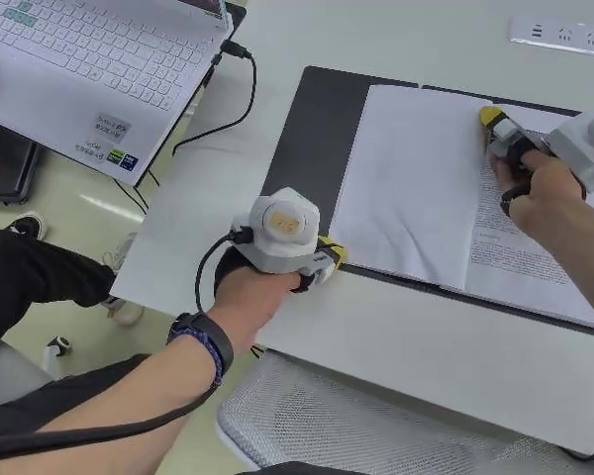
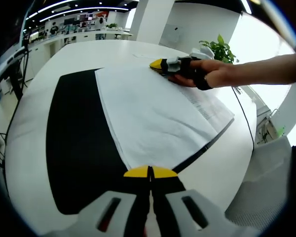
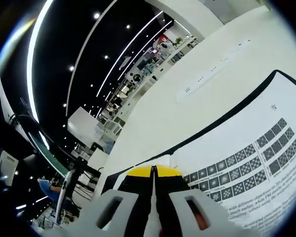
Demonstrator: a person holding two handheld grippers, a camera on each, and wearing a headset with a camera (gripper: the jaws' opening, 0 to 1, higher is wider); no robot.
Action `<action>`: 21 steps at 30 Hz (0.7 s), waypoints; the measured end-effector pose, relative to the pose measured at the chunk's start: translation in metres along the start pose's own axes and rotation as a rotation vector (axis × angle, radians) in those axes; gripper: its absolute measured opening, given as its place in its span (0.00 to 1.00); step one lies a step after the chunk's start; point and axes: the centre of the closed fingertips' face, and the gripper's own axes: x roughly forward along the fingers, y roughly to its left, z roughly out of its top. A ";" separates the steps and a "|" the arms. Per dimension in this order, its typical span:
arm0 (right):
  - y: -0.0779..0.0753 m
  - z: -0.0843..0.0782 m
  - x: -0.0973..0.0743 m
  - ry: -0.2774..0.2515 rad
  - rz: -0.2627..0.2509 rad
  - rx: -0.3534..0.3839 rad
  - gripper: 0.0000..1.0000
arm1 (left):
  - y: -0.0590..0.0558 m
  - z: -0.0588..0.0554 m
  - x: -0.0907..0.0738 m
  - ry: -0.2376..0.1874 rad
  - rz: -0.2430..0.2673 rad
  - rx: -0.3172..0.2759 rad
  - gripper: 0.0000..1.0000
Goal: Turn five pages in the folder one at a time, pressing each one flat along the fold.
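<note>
White left gripper (image 1: 329, 255), right gripper (image 1: 490, 117): yellow-tipped black jaws; black cable (image 1: 199, 282) from left; dark wristband (image 1: 204, 341), black trousers (image 1: 30, 267).

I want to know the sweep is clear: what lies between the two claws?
In the left gripper view, the blank page of the open folder lies between the left claw and right claw.

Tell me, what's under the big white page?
The black folder pokes out past the page's left and near edges. Anything lying right beneath the page is covered.
</note>
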 end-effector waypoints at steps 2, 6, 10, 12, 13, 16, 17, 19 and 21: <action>-0.003 0.004 0.006 -0.006 -0.003 0.005 0.00 | 0.000 0.000 -0.001 0.000 0.001 -0.001 0.00; -0.008 0.008 0.012 -0.016 -0.004 0.030 0.00 | 0.000 0.000 0.000 0.000 0.001 -0.005 0.00; -0.011 0.006 0.013 -0.012 0.000 -0.007 0.00 | 0.000 0.000 -0.001 -0.002 0.000 -0.008 0.00; -0.016 0.005 0.015 -0.006 0.005 0.001 0.00 | -0.001 0.000 -0.001 -0.002 -0.002 -0.009 0.00; -0.015 0.004 0.013 0.001 0.011 0.001 0.00 | 0.000 0.000 -0.001 -0.002 -0.003 -0.009 0.00; -0.011 -0.002 0.008 0.019 0.025 -0.026 0.00 | 0.000 0.000 -0.002 -0.005 -0.004 -0.013 0.00; -0.011 -0.003 0.007 0.022 0.028 -0.028 0.00 | 0.000 0.000 -0.002 -0.006 -0.004 -0.015 0.00; -0.008 -0.008 0.001 0.024 0.039 -0.029 0.00 | 0.000 0.000 -0.002 -0.008 -0.002 -0.018 0.00; -0.005 -0.012 -0.004 0.027 0.056 -0.030 0.00 | 0.000 0.000 -0.002 -0.007 -0.001 -0.020 0.00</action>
